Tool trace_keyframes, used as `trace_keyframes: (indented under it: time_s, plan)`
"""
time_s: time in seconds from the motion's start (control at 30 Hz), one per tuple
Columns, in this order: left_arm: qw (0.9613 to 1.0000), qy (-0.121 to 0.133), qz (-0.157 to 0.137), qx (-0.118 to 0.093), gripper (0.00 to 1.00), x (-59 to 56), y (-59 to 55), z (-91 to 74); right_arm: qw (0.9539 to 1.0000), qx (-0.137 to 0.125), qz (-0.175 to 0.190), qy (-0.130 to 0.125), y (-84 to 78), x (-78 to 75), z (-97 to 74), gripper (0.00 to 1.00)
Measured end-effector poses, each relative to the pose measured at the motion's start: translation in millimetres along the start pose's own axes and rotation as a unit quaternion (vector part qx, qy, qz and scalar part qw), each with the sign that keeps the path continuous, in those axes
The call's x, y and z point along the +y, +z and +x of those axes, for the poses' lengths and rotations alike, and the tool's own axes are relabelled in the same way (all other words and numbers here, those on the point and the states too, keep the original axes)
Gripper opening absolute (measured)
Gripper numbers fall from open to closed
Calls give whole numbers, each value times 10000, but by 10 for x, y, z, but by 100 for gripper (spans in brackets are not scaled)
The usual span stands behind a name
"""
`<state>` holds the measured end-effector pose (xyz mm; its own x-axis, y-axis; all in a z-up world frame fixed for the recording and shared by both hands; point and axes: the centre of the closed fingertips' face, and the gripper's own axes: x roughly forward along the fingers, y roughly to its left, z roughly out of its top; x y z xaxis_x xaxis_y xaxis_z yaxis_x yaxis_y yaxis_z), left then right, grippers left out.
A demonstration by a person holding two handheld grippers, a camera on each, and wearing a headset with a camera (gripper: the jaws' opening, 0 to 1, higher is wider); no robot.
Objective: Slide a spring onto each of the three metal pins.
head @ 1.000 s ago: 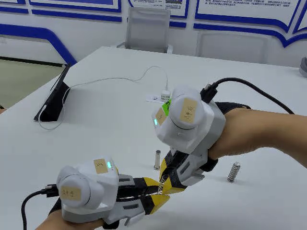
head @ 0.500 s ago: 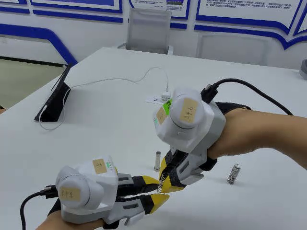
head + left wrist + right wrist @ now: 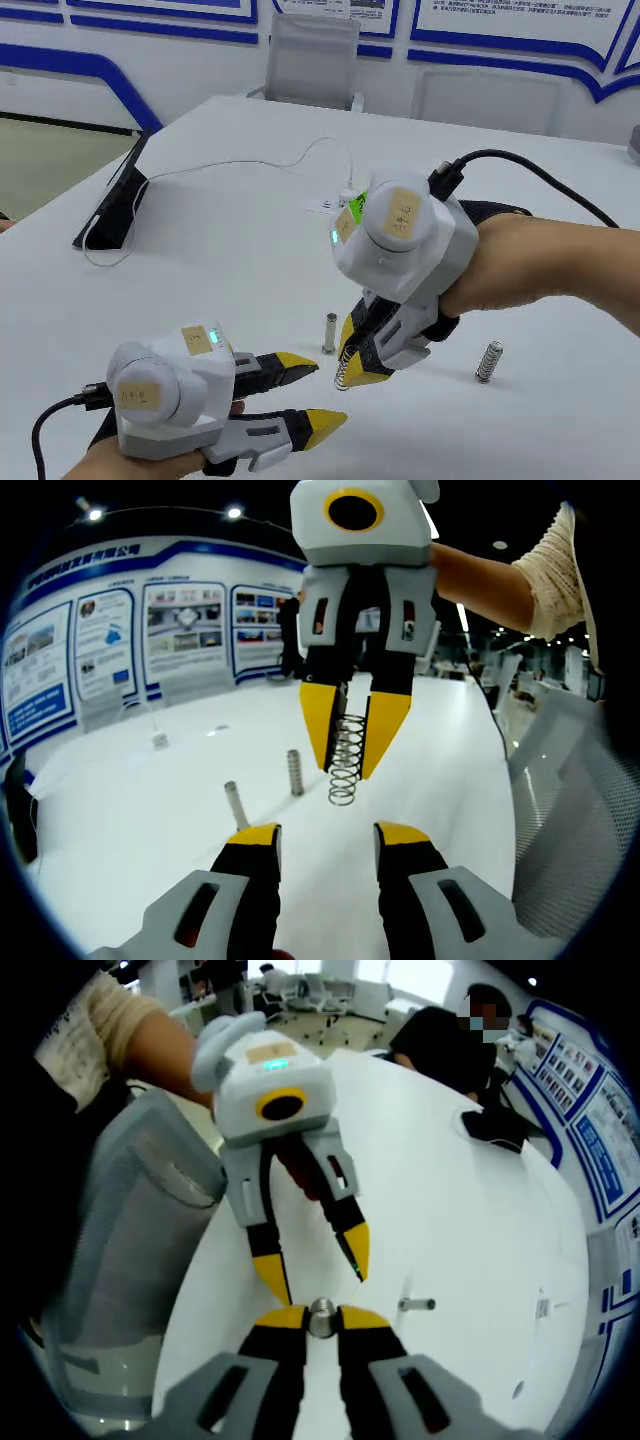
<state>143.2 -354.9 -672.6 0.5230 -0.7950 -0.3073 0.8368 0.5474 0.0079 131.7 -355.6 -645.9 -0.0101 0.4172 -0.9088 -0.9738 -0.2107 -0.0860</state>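
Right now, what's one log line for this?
left gripper: open, empty | right gripper: shut on spring | pin: upright, bare

White table (image 3: 230, 250), broad, rounded far corners. Dark tablet (image 3: 112, 205) propped on edge near left side. Thin white cable (image 3: 240, 165) trails from beside it across tabletop to small white plug (image 3: 345, 197), paper slip (image 3: 320, 207) just beside. Grey mesh chair (image 3: 310, 55) at far edge. Blue-framed wall boards (image 3: 500, 15) behind (print too small to read). Person in dark top (image 3: 440, 1040) beyond table end.
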Motion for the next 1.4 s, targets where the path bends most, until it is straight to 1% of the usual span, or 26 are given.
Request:
trace_keyframes:
  time_s: [0.17, 0.27, 0.33, 0.57, 0.9, 1.13, 1.17, 1.4]
  plan:
    - [9999, 110, -27, -4, 43, 59, -10, -24, 10000, 15, 33, -38, -18, -41, -26, 12]
    - [9998, 171, -81, 28, 47, 91, -39, -36, 10000, 21, 60, -68, -27, -81, -46, 12]
    - [9997, 205, -108, 46, 50, 104, -54, -43, 9999, 33, 76, -94, -34, -113, -55, 12]
    - [9995, 269, -155, 68, 54, 130, -75, -59, 9998, 58, 123, -159, -55, -218, -84, 12]
    - [9993, 287, -204, 78, 58, 141, -94, -52, 9991, 76, 253, -321, -51, -476, -136, 12]
    - [9992, 299, -232, 83, 59, 155, -105, -60, 9985, 112, 335, -415, -51, -612, -118, 13]
    - [9992, 304, -237, 86, 59, 159, -107, -63, 9983, 119, 355, -451, -64, -664, -119, 13]
    - [9990, 319, -290, 97, 61, 168, -126, -62, 9971, 132, 485, -575, -86, -849, -86, 13]
